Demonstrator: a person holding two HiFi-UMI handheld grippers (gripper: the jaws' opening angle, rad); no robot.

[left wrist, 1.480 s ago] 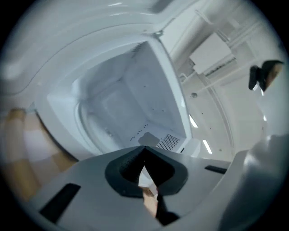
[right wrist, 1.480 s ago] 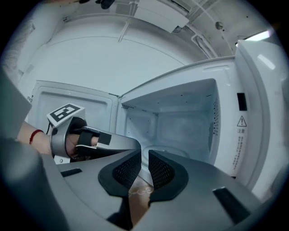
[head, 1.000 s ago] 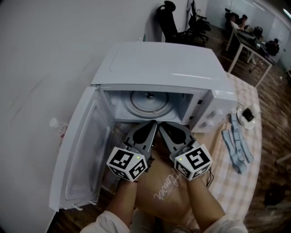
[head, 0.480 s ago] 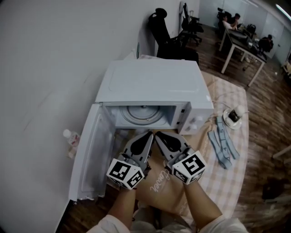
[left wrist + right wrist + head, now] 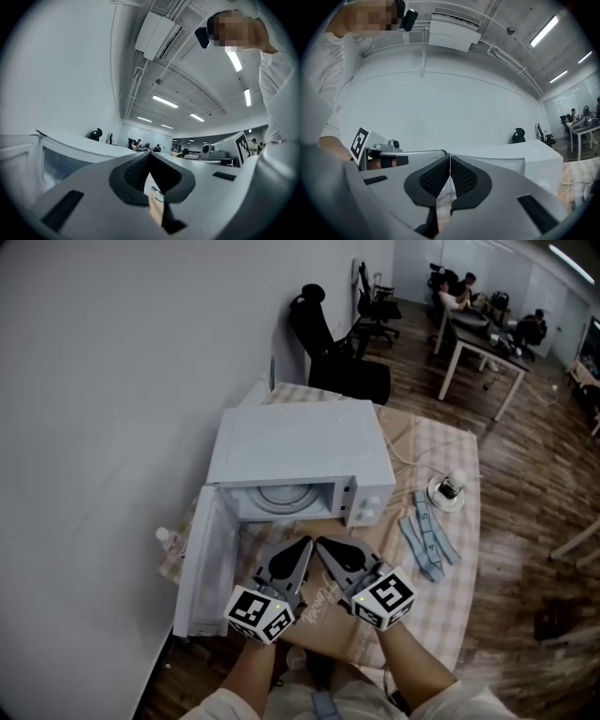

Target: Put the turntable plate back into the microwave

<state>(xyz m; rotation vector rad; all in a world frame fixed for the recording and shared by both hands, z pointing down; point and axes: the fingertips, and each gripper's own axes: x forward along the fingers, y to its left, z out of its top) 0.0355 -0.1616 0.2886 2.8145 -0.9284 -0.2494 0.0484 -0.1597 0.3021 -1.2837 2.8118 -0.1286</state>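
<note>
Left tongs [image 5: 306,544] and right tongs [image 5: 322,543] are both clamped fully together, empty, at 6 o'clock of the white box-shaped microwave [image 5: 296,451]; the round pale turntable plate [image 5: 281,495] lies inside its cavity.

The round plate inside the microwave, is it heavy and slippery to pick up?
The plate looks smooth, so it is probably slippery to grip. It fills most of the microwave floor, so it is likely heavy for a plate. It looks like glass, so it could well crack if dropped.
</note>
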